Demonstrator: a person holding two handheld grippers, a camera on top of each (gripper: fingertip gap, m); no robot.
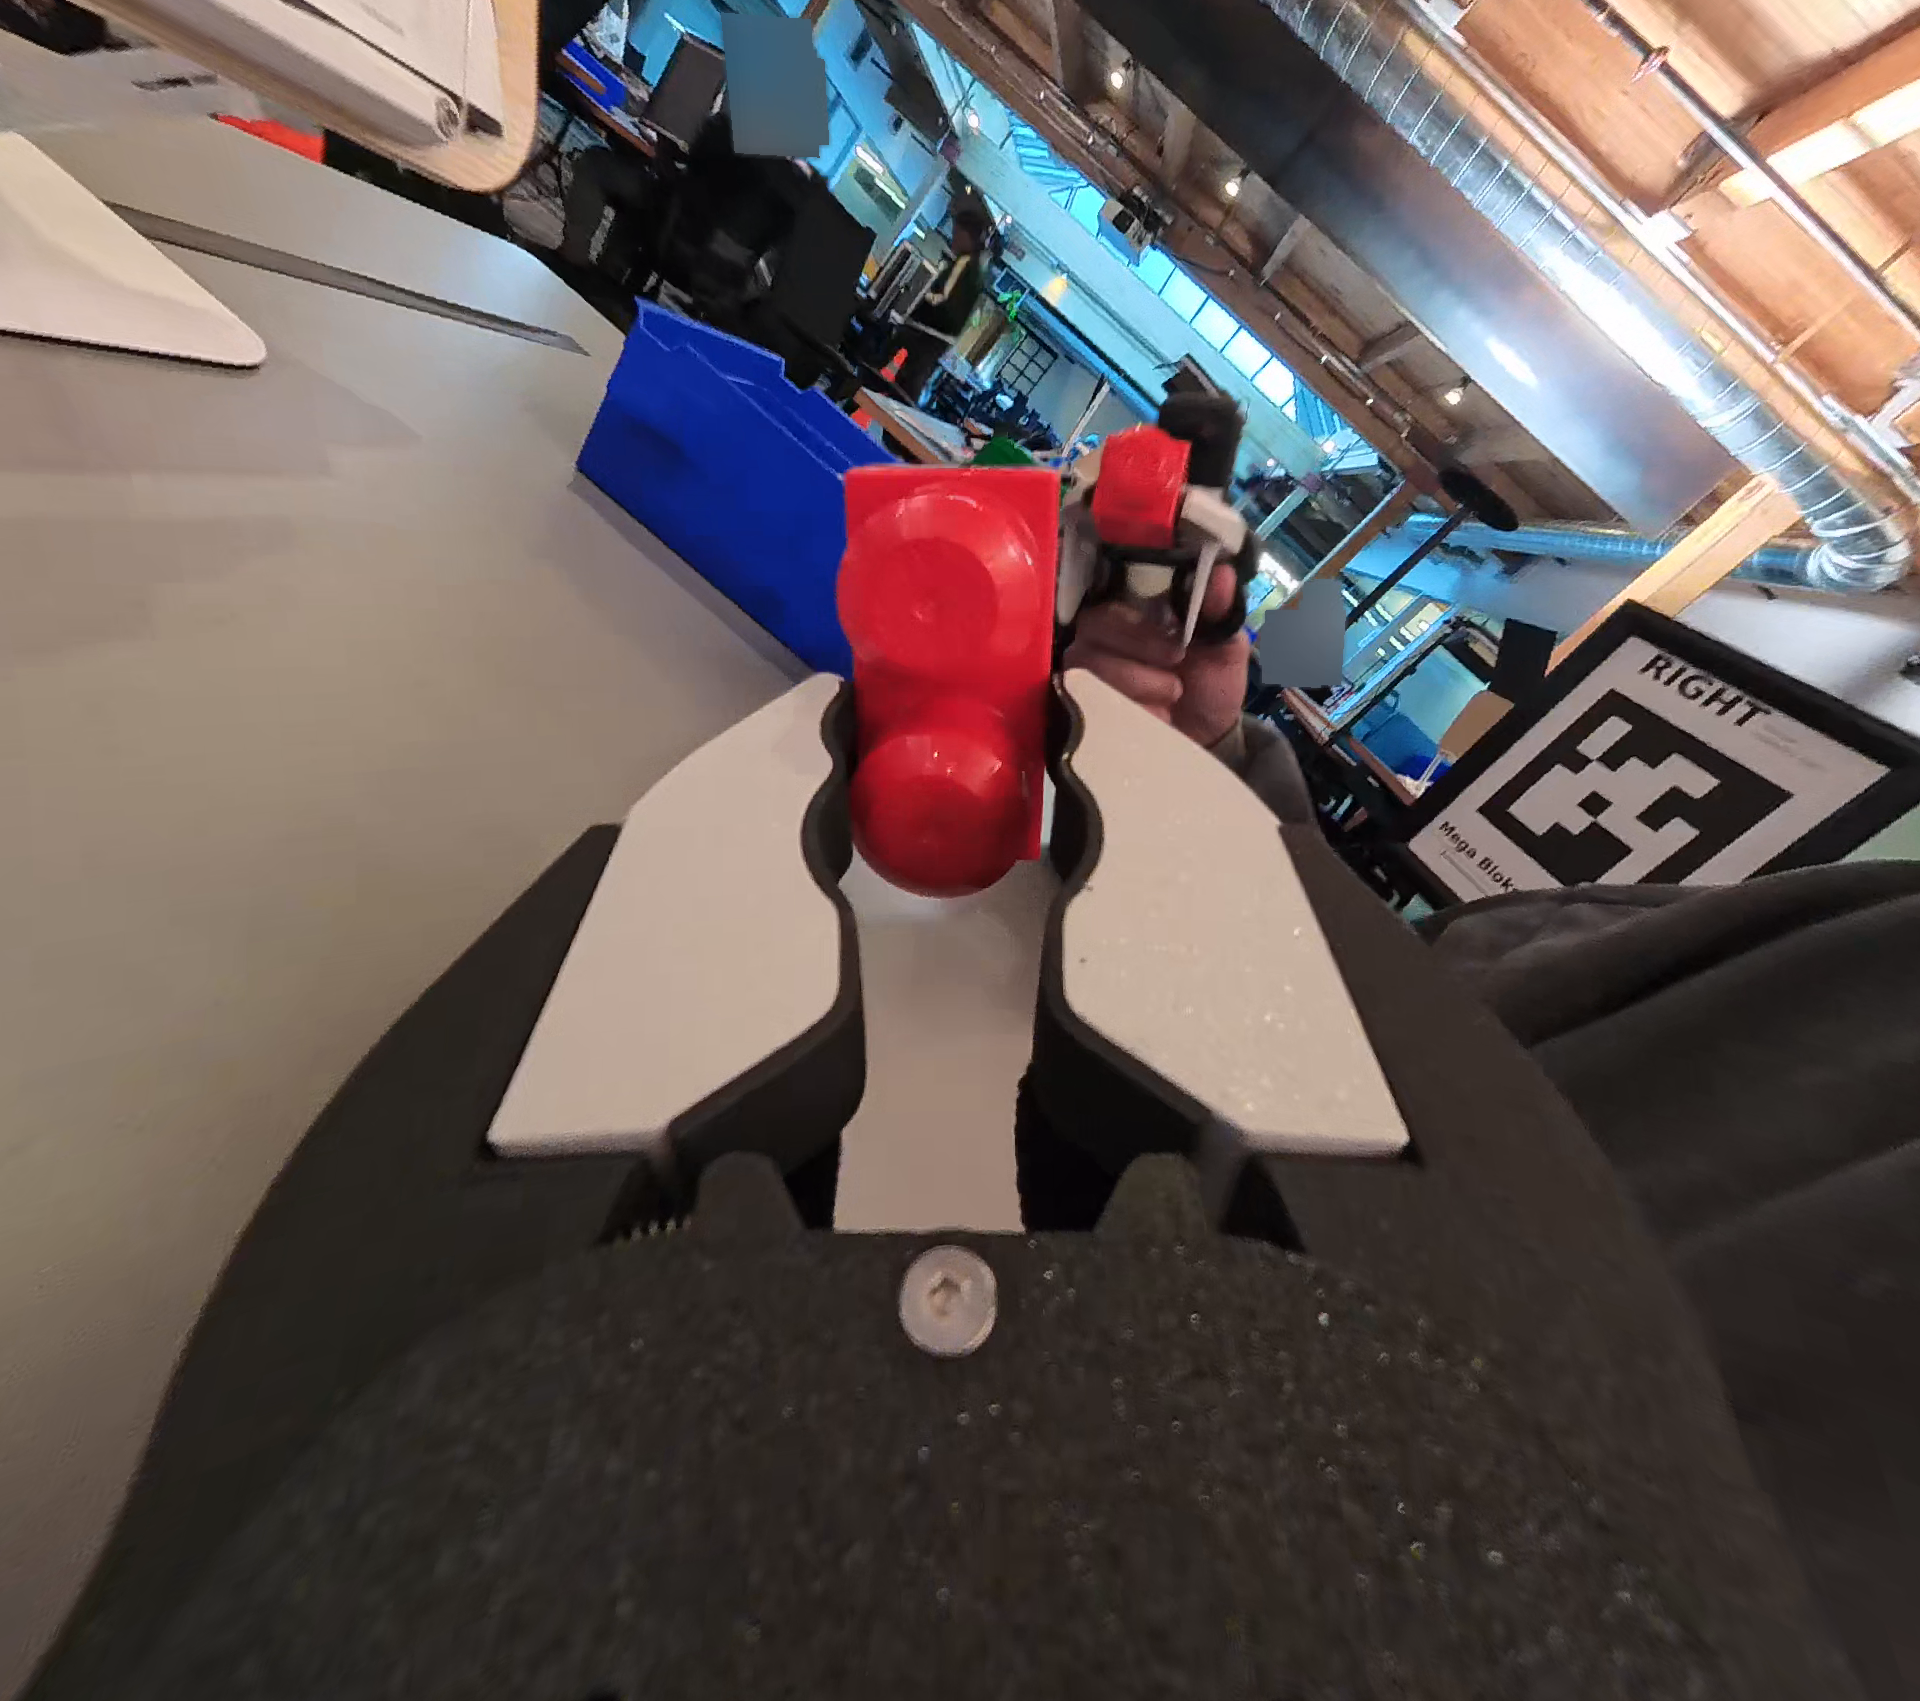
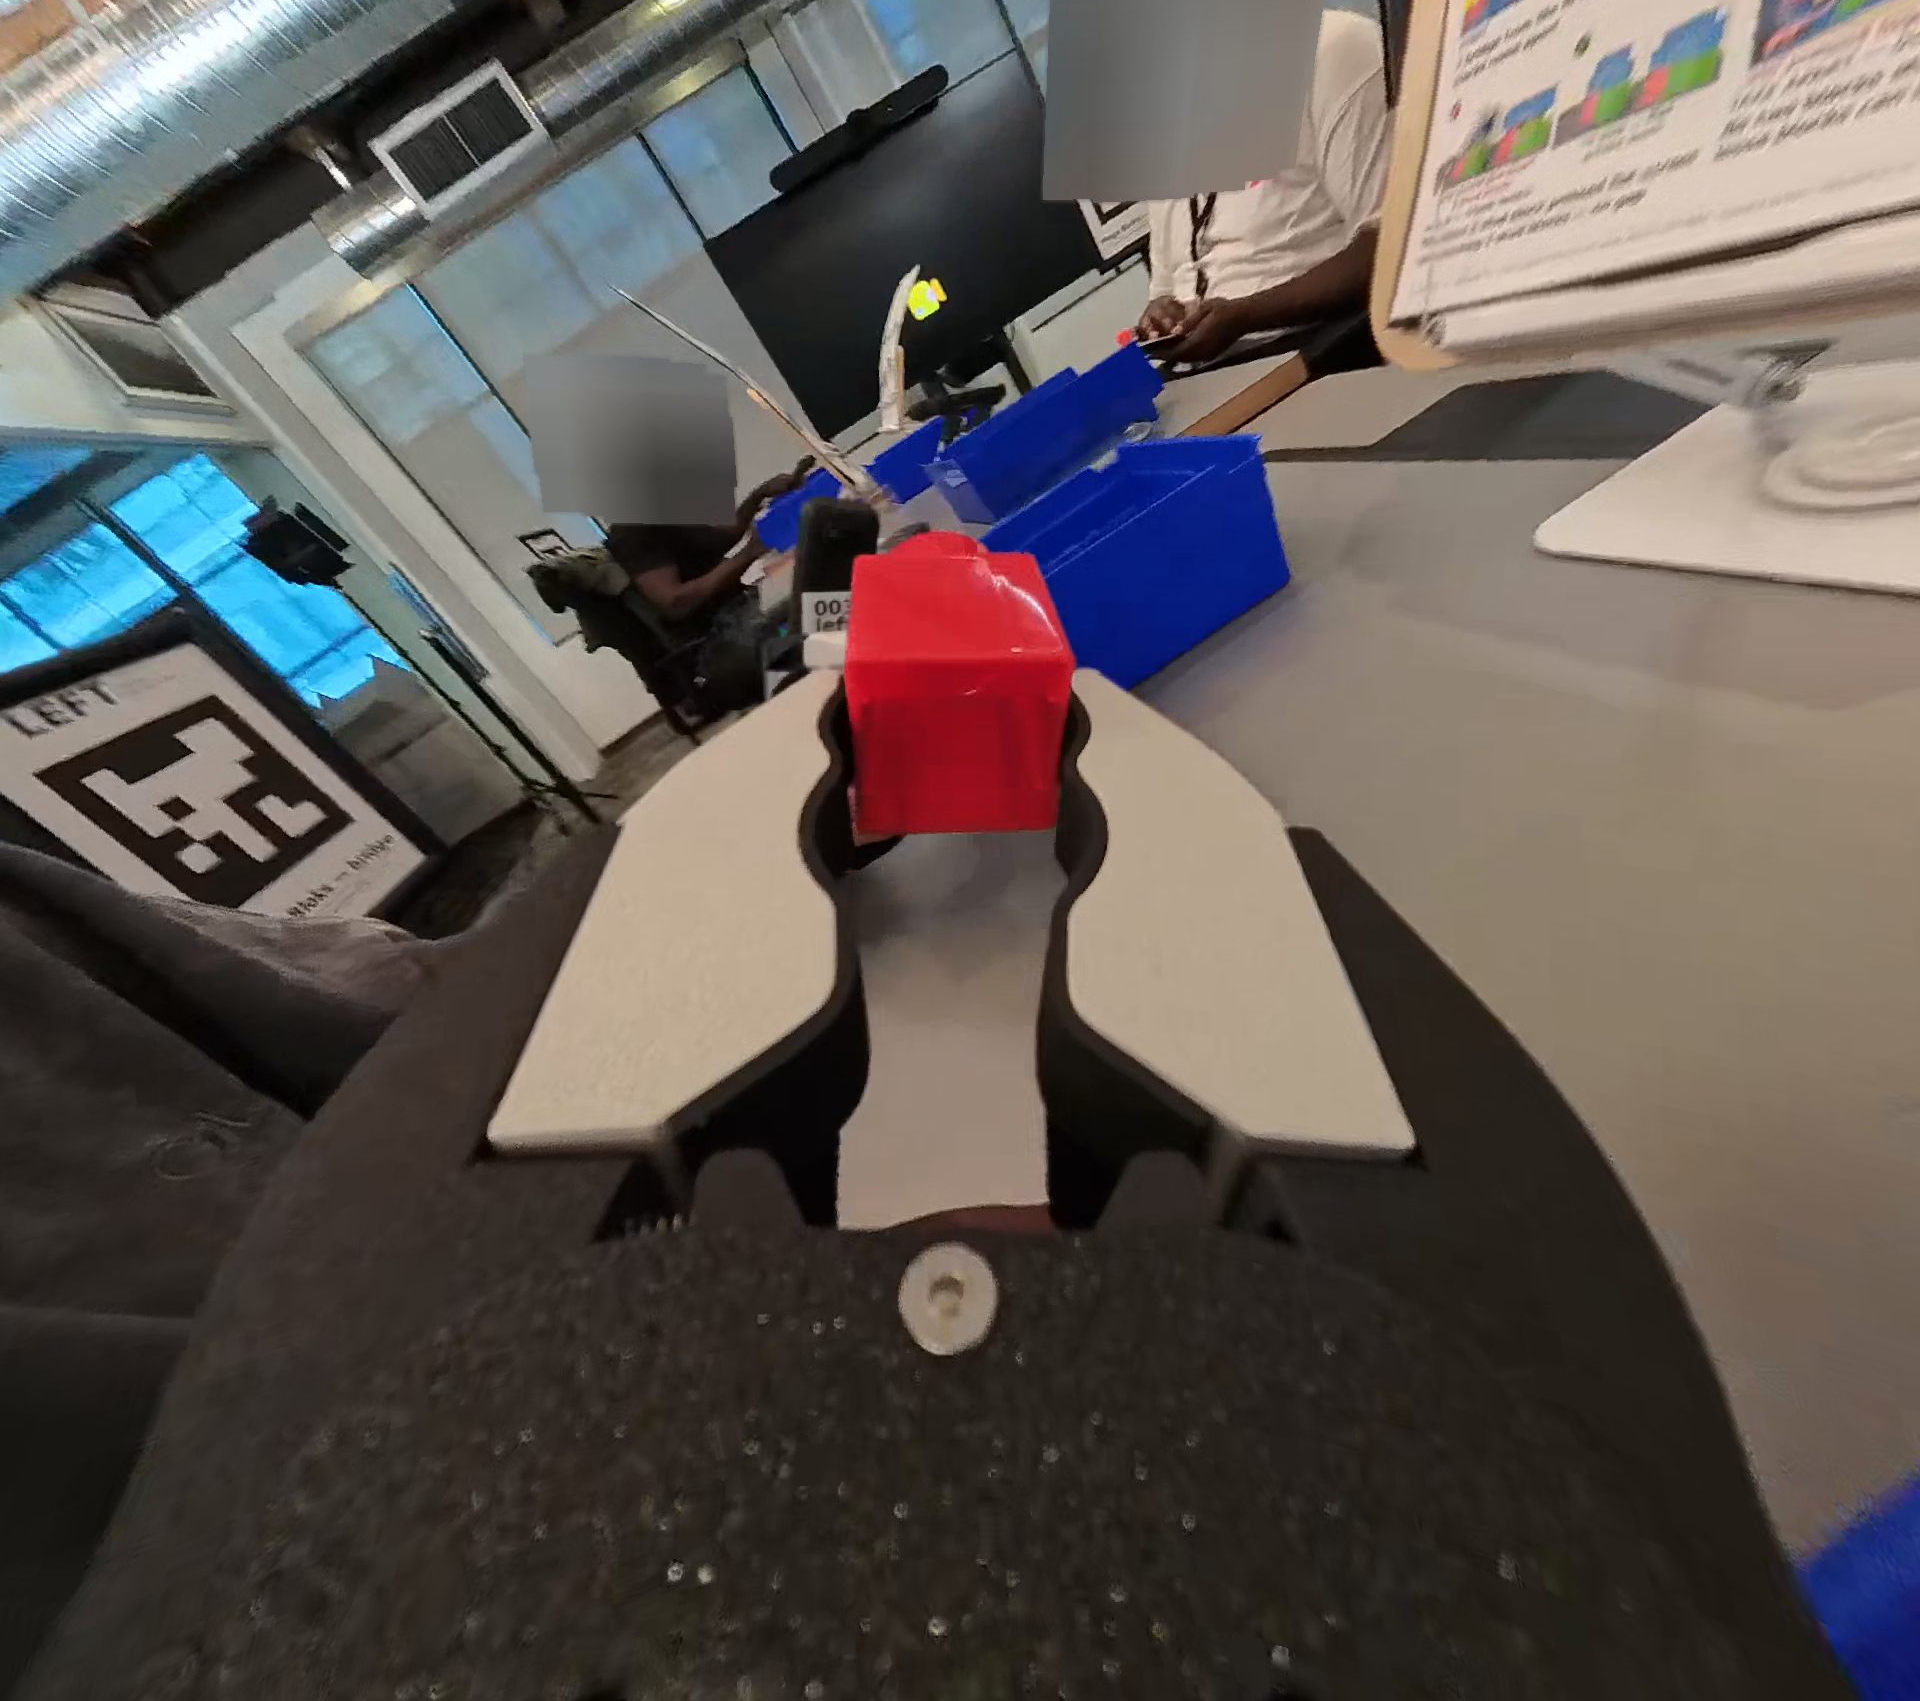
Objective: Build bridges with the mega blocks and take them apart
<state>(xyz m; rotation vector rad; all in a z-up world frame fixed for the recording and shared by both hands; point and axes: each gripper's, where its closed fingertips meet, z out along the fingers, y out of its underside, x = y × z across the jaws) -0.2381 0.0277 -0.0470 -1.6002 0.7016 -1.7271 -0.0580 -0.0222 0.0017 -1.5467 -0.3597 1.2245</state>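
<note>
The left gripper (image 1: 948,716) is tilting above the grey table (image 1: 343,664), its fingers clamping a red two-stud mega block (image 1: 940,675) whose studs are facing the camera. The right gripper (image 2: 954,726) is pinching a red single-stud mega block (image 2: 951,706), stud up, lifted off the table. Behind both blocks, a blue bin (image 2: 1153,571) is sitting on the table. Farther beyond the bin, people are sitting under silver ceiling ducts (image 1: 1455,176).
</note>
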